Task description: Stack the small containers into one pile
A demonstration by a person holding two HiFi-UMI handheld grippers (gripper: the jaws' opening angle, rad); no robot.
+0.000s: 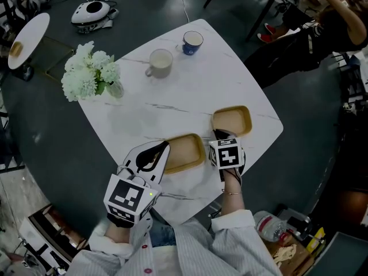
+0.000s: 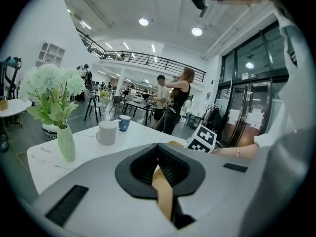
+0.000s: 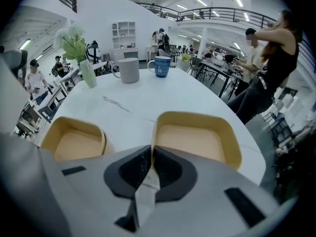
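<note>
Tan near tray (image 1: 185, 152): rim pinched in your left gripper (image 1: 165, 147). Tan far tray (image 1: 233, 121): rim pinched in your right gripper (image 1: 217, 134). 2 trays sit apart on white table (image 1: 190, 85).

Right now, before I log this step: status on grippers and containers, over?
Left gripper shut on left container's rim. Right gripper shut on right container's rim. Both on table, apart, unstacked. Mugs, vase well clear.

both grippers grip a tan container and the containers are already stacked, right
No: the left container and right container lie side by side on the table, per the head view. The left gripper and right gripper do each grip one.
</note>
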